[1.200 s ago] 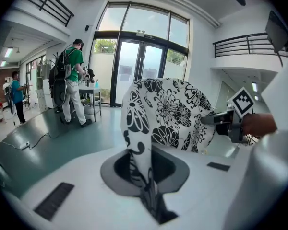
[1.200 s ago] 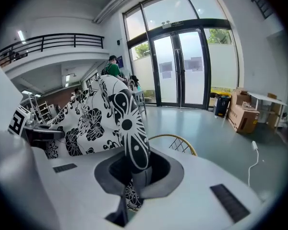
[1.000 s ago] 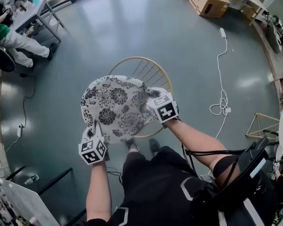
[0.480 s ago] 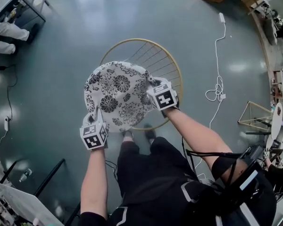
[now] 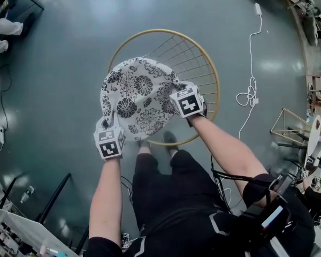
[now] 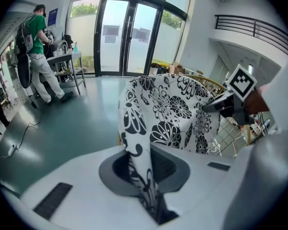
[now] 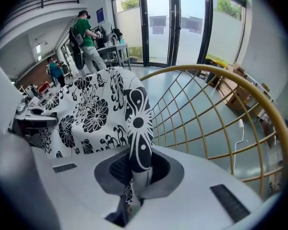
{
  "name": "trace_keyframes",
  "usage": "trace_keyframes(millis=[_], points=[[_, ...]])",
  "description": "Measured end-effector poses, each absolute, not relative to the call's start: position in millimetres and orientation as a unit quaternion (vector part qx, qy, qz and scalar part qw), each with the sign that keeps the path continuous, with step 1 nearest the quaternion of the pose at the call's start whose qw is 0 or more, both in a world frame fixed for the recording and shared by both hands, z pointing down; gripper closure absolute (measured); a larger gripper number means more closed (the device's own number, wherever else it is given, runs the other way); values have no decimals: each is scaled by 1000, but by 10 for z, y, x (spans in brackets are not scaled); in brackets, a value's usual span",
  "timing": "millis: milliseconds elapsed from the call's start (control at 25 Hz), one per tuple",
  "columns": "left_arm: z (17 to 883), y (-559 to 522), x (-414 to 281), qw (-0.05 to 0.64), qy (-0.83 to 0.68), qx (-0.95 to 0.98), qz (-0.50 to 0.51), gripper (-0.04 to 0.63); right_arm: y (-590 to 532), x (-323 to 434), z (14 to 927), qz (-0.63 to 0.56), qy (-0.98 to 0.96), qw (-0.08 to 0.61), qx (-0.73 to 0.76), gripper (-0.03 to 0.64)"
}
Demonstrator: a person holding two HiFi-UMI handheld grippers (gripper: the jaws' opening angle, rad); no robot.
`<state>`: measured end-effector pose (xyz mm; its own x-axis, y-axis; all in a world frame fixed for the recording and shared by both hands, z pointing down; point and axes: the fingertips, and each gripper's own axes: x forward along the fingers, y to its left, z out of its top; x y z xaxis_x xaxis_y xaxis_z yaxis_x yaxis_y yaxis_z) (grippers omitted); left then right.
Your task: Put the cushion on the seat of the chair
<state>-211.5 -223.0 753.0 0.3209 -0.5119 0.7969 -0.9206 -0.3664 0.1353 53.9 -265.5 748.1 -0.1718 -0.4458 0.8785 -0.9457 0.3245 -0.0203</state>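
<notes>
Placing step: left gripper [image 6: 143, 176] and right gripper [image 7: 134, 176] fingers clamp the cushion [image 5: 139, 98] above the chair [image 5: 163, 30]; next, probably lower and release.

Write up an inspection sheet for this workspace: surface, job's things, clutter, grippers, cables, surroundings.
Surface: glossy grey-green floor with light reflections.
Job's things: round black-and-white floral cushion held over the chair, a gold wire-frame one with a round rim; cushion not yet on the seat.
Clutter: gold wire frame on the floor at right; cardboard boxes near the wall.
Grippers: left gripper shut on the cushion's edge; right gripper shut on the opposite edge.
Cables: white cable lying coiled right of the chair.
Surroundings: glass doors; person in a green shirt at a table.
</notes>
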Motion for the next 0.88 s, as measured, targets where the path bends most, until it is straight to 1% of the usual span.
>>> trace_keyframes(millis=[200,520,680,880], points=[[7814,-2246,-2094,289,-459,751,377,555,-2633,563,7744,311,-688,432,494,595],[8180,-2368,-2115,286,-455,744,398,543,-2758,542,8103,298,-680,451,496,595],[8279,-2423,-2117,272,-447,747,411,534,-2809,545,8244,296,-670,464,498,595],[8557,-2403,-2209,273,-456,728,432,501,-2760,489,8483,299,-664,479,491,595]])
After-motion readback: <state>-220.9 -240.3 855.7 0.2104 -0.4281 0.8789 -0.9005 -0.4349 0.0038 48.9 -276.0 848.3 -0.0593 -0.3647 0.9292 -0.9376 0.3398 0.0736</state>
